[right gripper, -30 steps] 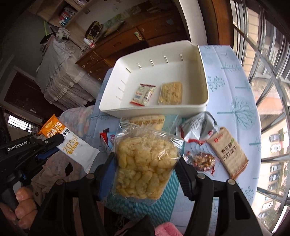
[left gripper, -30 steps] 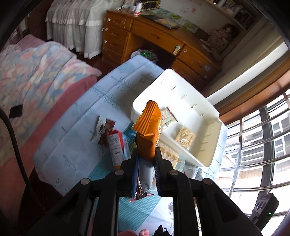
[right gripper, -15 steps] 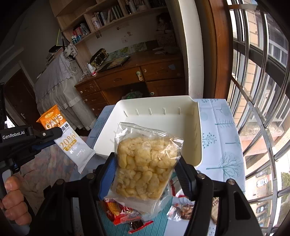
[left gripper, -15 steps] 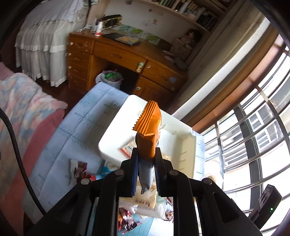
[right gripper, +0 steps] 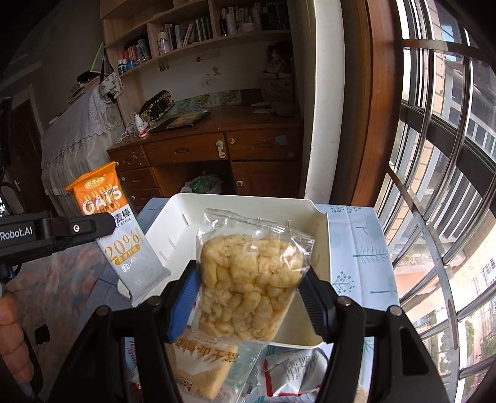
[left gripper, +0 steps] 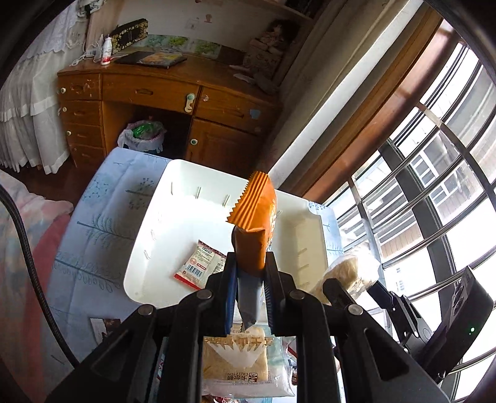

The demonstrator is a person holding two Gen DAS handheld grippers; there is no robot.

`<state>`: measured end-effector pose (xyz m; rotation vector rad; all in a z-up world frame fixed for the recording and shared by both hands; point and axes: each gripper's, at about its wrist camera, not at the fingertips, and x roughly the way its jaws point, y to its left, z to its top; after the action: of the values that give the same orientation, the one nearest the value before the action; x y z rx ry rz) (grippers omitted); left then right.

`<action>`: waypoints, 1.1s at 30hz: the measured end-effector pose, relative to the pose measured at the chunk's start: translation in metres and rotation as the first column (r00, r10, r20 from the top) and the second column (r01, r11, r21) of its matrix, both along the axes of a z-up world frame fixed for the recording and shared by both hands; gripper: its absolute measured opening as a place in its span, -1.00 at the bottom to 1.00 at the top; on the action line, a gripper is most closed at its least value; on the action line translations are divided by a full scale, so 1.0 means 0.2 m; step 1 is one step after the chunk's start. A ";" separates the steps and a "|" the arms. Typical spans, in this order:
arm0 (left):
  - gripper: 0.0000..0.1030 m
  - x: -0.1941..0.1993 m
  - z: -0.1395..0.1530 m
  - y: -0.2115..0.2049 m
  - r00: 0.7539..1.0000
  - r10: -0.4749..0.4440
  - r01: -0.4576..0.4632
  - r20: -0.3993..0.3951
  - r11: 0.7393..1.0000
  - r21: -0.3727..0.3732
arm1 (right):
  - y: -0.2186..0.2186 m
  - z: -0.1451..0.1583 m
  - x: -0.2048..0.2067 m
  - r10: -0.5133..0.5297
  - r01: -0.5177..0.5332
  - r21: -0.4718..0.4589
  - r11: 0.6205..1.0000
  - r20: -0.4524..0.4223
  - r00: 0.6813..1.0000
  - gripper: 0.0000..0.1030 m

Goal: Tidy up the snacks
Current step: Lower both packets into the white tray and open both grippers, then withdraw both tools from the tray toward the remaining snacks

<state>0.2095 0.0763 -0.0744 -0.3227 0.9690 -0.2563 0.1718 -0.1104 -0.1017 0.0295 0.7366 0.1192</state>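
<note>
Left wrist view: the left gripper [left gripper: 250, 276] is clamped on an orange oat bar [left gripper: 255, 229], held upright above the white bin [left gripper: 145, 248], which contains one small packet [left gripper: 200, 268]. Right wrist view: the right gripper [right gripper: 248, 297] pinches a clear puffed-snack bag [right gripper: 249, 279] over the bin's near rim; several packets [right gripper: 201, 365] lie unsorted on the table below.

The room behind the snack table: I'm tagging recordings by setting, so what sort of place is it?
Most likely a bedroom or study at home: a wooden desk with drawers, bookshelves above it, and a bed with a quilt beside the table.
</note>
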 end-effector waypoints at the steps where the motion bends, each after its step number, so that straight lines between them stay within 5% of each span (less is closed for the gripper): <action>1: -0.72 0.02 -0.02 -0.01 1.000 -0.003 0.003 -0.004 1.000 0.004 | 0.00 -0.01 0.02 -0.001 0.001 -0.007 1.000 0.003 1.000 0.23; 4: -0.71 0.08 -0.06 -0.02 0.999 -0.028 0.028 -0.035 0.999 -0.022 | 0.01 -0.04 0.06 -0.012 0.012 -0.018 1.000 -0.008 1.000 0.24; 11: -0.27 0.09 -0.09 -0.02 0.998 -0.050 0.051 -0.049 0.999 0.016 | 0.01 -0.11 0.12 -0.050 0.047 -0.039 0.998 -0.066 0.997 0.28; 15: -0.07 0.07 -0.07 0.00 0.998 -0.042 0.043 -0.042 0.999 0.028 | 0.00 -0.09 0.11 -0.055 0.054 -0.042 0.998 -0.036 0.998 0.49; 33: 0.08 -0.19 0.07 0.09 0.997 -0.067 0.068 -0.025 0.997 0.023 | 0.02 0.10 -0.17 -0.111 0.114 -0.075 0.991 0.053 0.992 0.85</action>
<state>0.1718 0.0950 -0.0613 -0.2723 1.0072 -0.3026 0.1379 -0.1073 -0.0815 -0.0062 0.6885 -0.0166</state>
